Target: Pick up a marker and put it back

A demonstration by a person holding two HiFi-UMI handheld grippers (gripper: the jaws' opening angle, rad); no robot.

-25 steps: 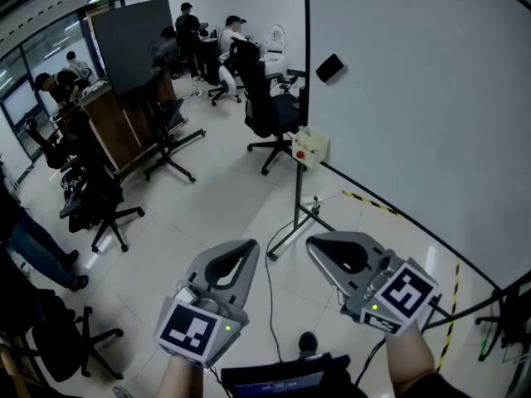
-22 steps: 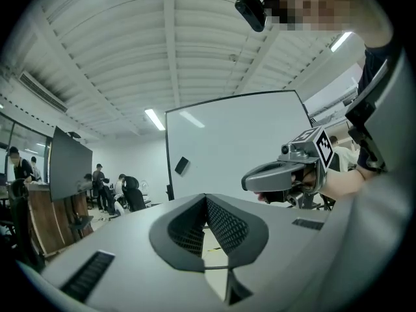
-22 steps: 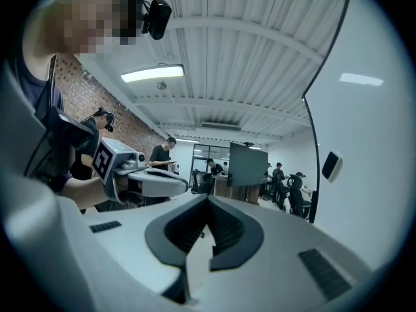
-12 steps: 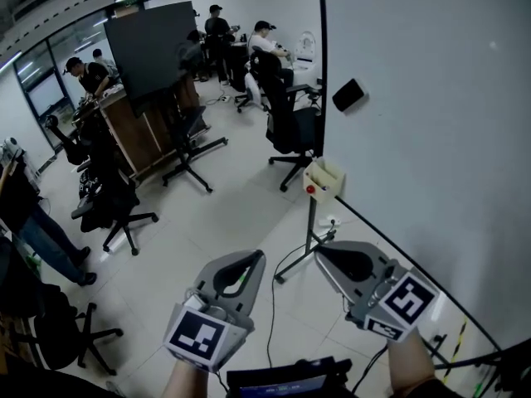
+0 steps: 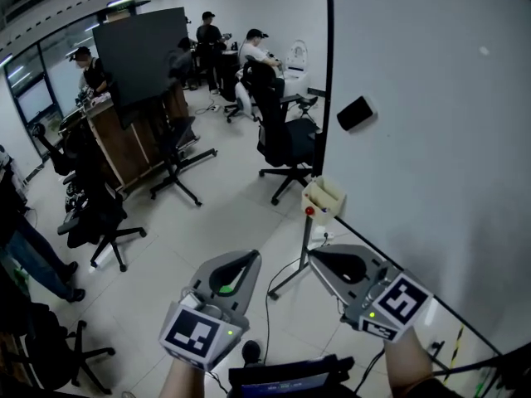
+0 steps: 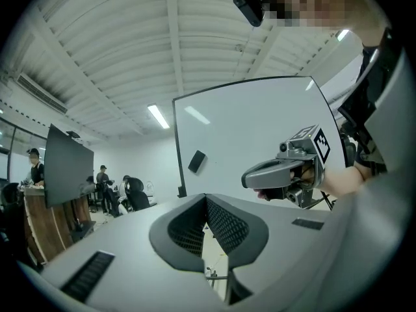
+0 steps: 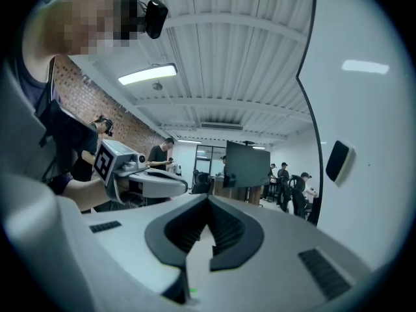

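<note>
**Marker: not separately discernible in any view**

No marker can be told apart at this range. A small cream open-topped box (image 5: 323,196) sits upright at the lower left corner of the whiteboard (image 5: 431,139), against its black frame post. A small red round piece (image 5: 309,211) shows at the box's lower front corner; whether it is a marker cap cannot be told. The box's contents are too small to read.

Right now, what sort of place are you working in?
Probably an open office or lab: a whiteboard on a stand with an eraser on it, swivel chairs, and people working in the background.
</note>
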